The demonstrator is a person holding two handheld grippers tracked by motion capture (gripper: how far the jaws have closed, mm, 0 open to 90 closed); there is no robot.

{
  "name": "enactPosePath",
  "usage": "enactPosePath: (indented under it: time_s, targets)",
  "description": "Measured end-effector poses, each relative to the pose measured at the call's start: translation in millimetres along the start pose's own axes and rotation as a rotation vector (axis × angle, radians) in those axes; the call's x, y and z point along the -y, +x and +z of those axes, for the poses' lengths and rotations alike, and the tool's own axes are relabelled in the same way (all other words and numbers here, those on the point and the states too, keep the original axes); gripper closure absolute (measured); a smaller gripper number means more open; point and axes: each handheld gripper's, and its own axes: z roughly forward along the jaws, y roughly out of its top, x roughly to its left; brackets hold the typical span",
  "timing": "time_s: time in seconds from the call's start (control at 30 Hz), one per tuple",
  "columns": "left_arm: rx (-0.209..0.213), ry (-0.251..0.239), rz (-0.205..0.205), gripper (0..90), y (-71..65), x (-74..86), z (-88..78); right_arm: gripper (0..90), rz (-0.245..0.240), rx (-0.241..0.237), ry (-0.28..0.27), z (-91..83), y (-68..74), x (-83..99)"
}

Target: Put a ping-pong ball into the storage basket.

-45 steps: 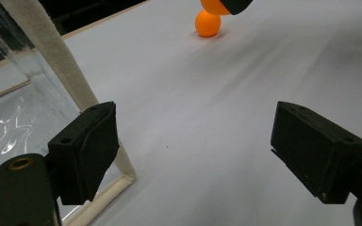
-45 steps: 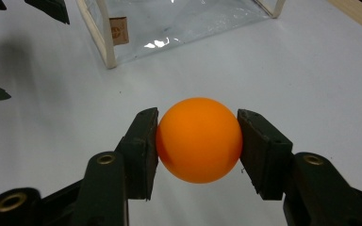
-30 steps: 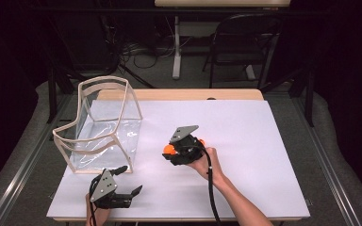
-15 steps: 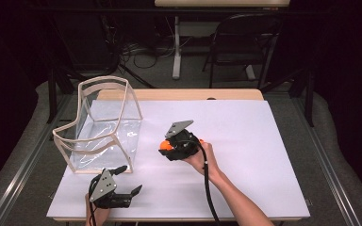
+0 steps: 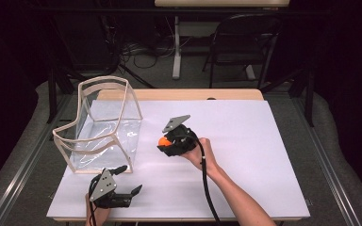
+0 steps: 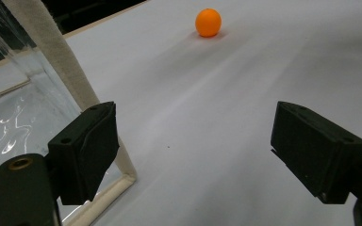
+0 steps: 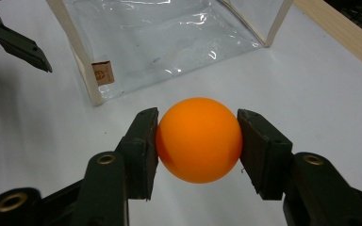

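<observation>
Counting what is being shown on the table (image 5: 264, 155): two claws, one clear bag, and two orange balls across the views. In the right gripper view, one orange ball (image 7: 199, 140) is being pinched between the two black pads of the right claw (image 7: 198, 141), one pad being pressed against each side of it. In the high view the same ball (image 5: 163, 141) is being seen as a small orange spot at the front of the right claw (image 5: 166, 143), near the middle of the white table and to the right of the bag, apart from it; whether it is being held clear of the surface cannot be told.

A second orange ball (image 6: 208, 22) is being shown in the left gripper view, lying alone on the white surface, well beyond the jaws.

The left claw (image 5: 125, 181) is being held low at the near left edge of the table, its two jaws being kept spread with nothing between them; in its own view the left claw (image 6: 193, 150) is being seen wide apart over bare table.

One clear plastic bag (image 5: 104, 127) with a pale fabric trim is being kept upright at the left of the table, its near corner lying just beside the left claw's jaw.
</observation>
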Motion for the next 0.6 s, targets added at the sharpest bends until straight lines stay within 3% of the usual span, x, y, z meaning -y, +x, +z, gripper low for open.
enactPosePath:
  time_s: [0.6]
  targets:
    - [0.001,-0.001,0.0,15.8,-1.5,-0.4,0.4,50.7,-0.015,0.001,0.005,-4.2,-3.4,-16.3]
